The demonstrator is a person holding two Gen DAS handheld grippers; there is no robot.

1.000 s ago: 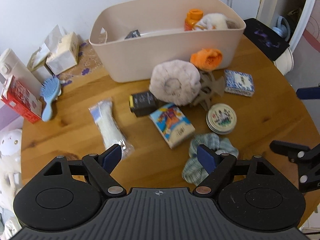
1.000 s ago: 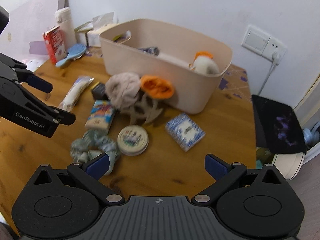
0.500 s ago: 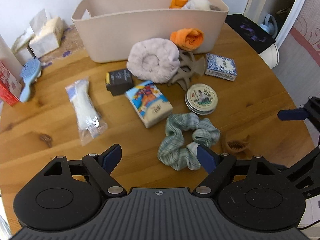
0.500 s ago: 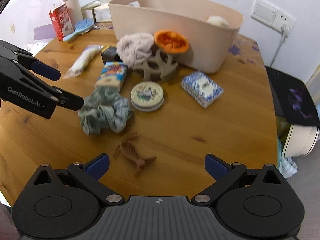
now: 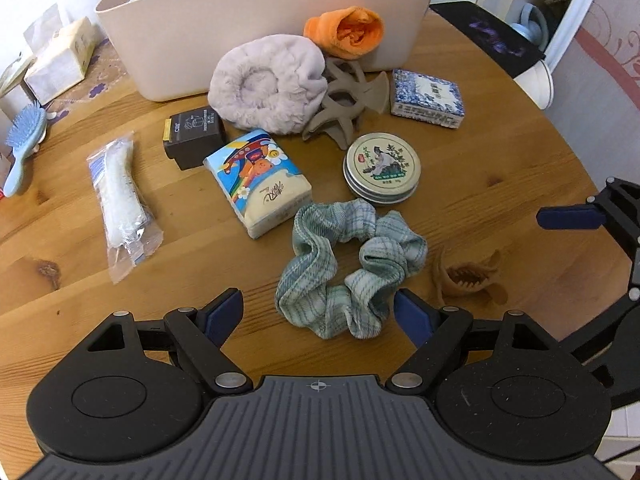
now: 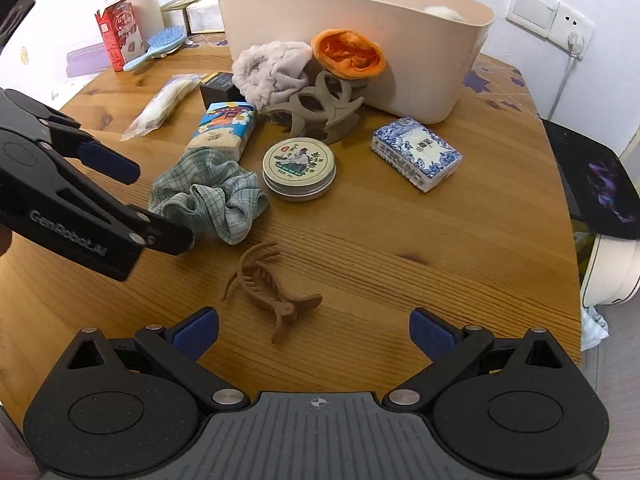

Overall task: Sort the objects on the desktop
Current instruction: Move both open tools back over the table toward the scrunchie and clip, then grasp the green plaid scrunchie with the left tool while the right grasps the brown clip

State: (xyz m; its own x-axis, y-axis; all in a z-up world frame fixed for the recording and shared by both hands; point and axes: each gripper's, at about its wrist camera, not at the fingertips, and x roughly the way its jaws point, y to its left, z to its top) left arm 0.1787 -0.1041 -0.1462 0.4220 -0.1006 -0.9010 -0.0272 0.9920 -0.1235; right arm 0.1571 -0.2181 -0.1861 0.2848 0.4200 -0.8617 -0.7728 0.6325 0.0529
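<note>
The bin (image 6: 420, 52) hides most of its contents. In front of it, both grippers' fingers gape empty: left (image 5: 319, 311) over the scrunchie (image 5: 348, 268), marked "GenRobot.AI"; right (image 6: 314, 328) over the claw clip (image 6: 272, 292).

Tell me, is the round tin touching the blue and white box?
Apart. The right wrist view shows bare wood between the round tin and the blue and white box.
</note>
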